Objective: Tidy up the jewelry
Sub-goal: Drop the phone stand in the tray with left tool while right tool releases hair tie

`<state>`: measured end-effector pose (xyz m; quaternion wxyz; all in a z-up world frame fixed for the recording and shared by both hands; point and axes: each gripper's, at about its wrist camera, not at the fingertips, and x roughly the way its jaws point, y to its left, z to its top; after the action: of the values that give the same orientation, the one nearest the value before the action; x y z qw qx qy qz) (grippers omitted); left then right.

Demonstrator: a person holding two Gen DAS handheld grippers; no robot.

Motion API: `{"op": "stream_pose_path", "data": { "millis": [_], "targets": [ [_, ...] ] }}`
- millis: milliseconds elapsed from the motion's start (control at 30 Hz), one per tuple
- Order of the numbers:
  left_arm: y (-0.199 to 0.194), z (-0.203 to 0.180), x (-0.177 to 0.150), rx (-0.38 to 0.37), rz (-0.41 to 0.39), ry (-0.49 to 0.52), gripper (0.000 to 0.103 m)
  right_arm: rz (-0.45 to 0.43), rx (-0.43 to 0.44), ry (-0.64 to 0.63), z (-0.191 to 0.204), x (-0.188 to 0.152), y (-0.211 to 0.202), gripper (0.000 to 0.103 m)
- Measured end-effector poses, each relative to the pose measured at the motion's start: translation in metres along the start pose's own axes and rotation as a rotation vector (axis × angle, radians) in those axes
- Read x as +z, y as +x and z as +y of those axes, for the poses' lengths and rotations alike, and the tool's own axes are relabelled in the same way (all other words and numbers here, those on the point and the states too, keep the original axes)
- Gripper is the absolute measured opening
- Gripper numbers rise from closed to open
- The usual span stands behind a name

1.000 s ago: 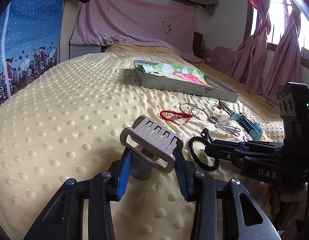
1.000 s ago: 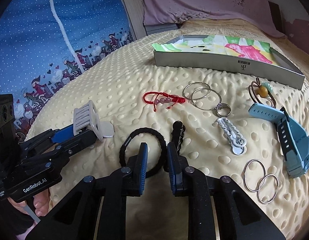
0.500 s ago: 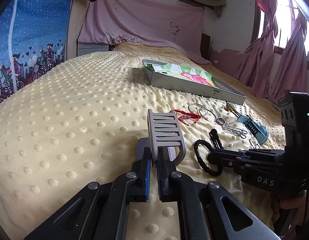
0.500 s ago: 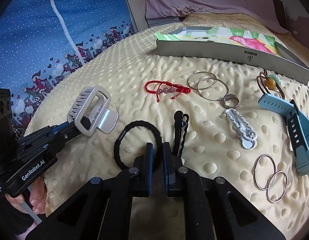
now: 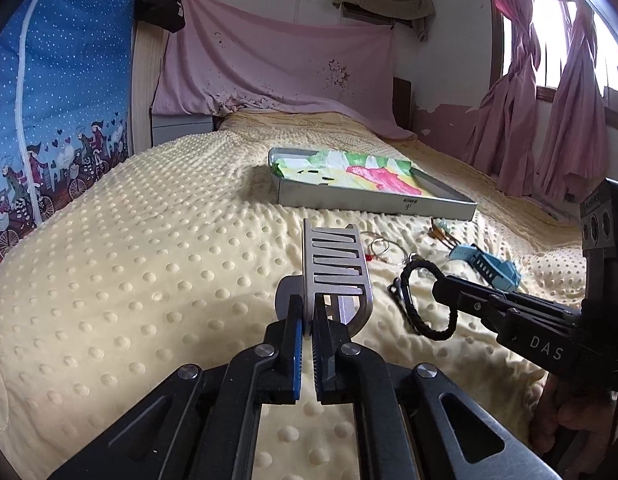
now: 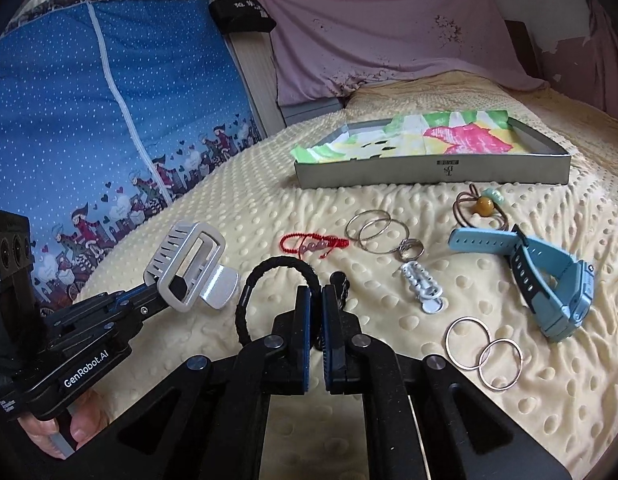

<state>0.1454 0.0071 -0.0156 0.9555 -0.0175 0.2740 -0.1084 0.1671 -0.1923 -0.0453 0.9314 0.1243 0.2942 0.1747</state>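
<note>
Black braided cord bracelet [image 6: 269, 280] pinched in right gripper [image 6: 316, 312], jaws nearly closed on band, lifted clear of yellow dotted blanket [image 5: 129, 280]. Left gripper [image 5: 307, 322] clamped tight on silver slotted metal holder [image 5: 335, 264], raised just left of bracelet. Step in hand, by judgement: bring bracelet to holder. Next move calls for aligning loop with holder's arm, sliding it on. Beyond bracelet: red cord bracelet [image 6: 309, 242], silver rings [image 6: 375, 228], then grey shallow tray [image 6: 429, 170].
</note>
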Motion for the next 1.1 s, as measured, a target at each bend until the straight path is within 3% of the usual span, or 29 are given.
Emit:
{"op": "stream_pose_path", "data": {
  "millis": [267,433,600,867,1100],
  "targets": [
    [0.017,-0.028,0.063,-0.030,-0.054,-0.010,0.005,-0.081,-0.079,0.053,-0.042,0.060,-0.026,0.005],
    [0.065,-0.036,0.092,-0.049,-0.017,-0.040,0.005,-0.093,-0.144,0.088,-0.082,0.108,-0.016,0.005],
    [0.120,-0.044,0.121,-0.048,0.004,-0.036,0.005,-0.074,-0.181,0.135,-0.120,0.145,0.022,0.005],
    [0.197,-0.054,0.136,-0.046,0.085,-0.046,0.005,0.014,-0.206,0.208,-0.166,0.153,0.091,0.005],
    [0.221,-0.059,0.127,-0.055,0.172,-0.049,0.005,0.110,-0.203,0.273,-0.176,0.142,0.120,0.005]
  ]
}}
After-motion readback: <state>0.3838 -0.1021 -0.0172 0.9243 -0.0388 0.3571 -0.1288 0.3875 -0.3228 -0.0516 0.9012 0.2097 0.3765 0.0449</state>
